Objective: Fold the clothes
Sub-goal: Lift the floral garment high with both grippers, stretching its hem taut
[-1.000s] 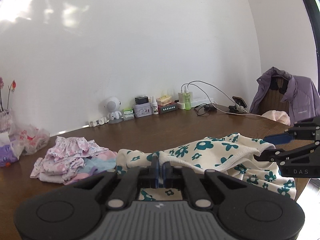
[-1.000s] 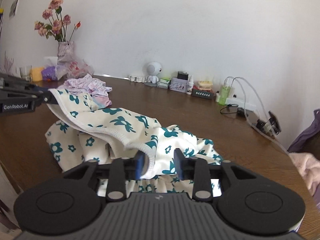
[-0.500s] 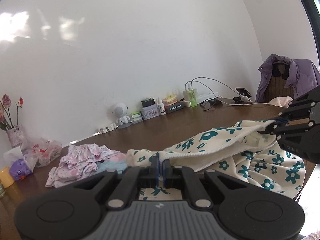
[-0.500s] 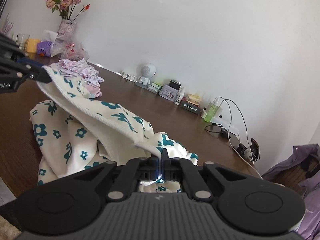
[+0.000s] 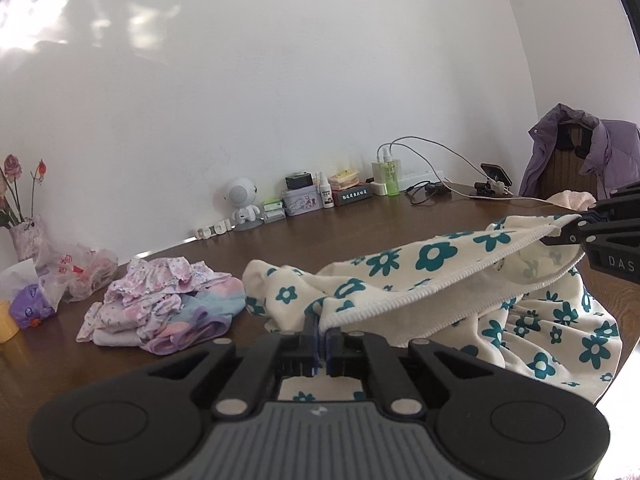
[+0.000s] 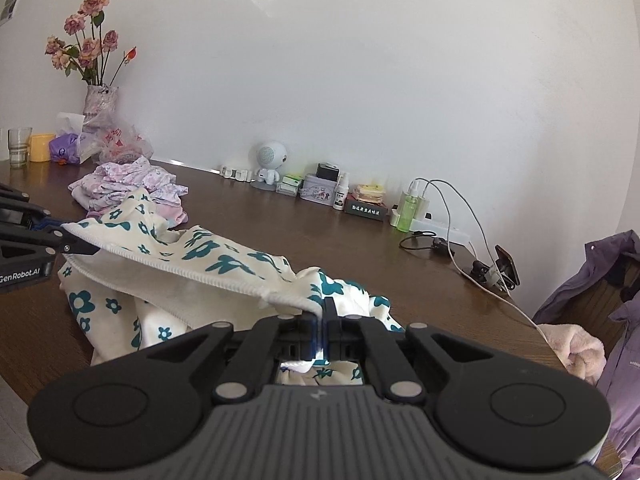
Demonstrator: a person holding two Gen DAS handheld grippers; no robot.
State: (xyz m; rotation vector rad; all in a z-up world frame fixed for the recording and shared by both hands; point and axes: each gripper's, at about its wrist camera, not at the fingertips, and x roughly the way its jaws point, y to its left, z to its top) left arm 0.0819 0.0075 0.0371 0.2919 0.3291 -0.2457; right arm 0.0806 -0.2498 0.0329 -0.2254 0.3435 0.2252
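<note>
A cream garment with teal flowers [image 5: 440,264] hangs between my two grippers above the brown table [image 5: 328,240]. My left gripper [image 5: 322,322] is shut on one end of its stitched hem. My right gripper [image 6: 322,312] is shut on the other end of the hem; it also shows in the left wrist view [image 5: 576,229]. The hem is stretched fairly taut between them and the rest of the garment [image 6: 120,312] droops onto the table near its front edge. The left gripper shows at the left of the right wrist view [image 6: 68,242].
A pile of pink and pastel clothes [image 5: 160,308] lies on the table to the left. A vase of flowers [image 6: 96,108], bags and cups stand at the far left. A small white robot figure [image 5: 242,204], boxes, bottles, cables and a phone line the wall. A purple jacket [image 5: 576,152] hangs on a chair at right.
The right gripper has closed on the hem, having been open a second ago. Both grippers have risen and drawn apart, so the hem is stretched tauter and higher.
</note>
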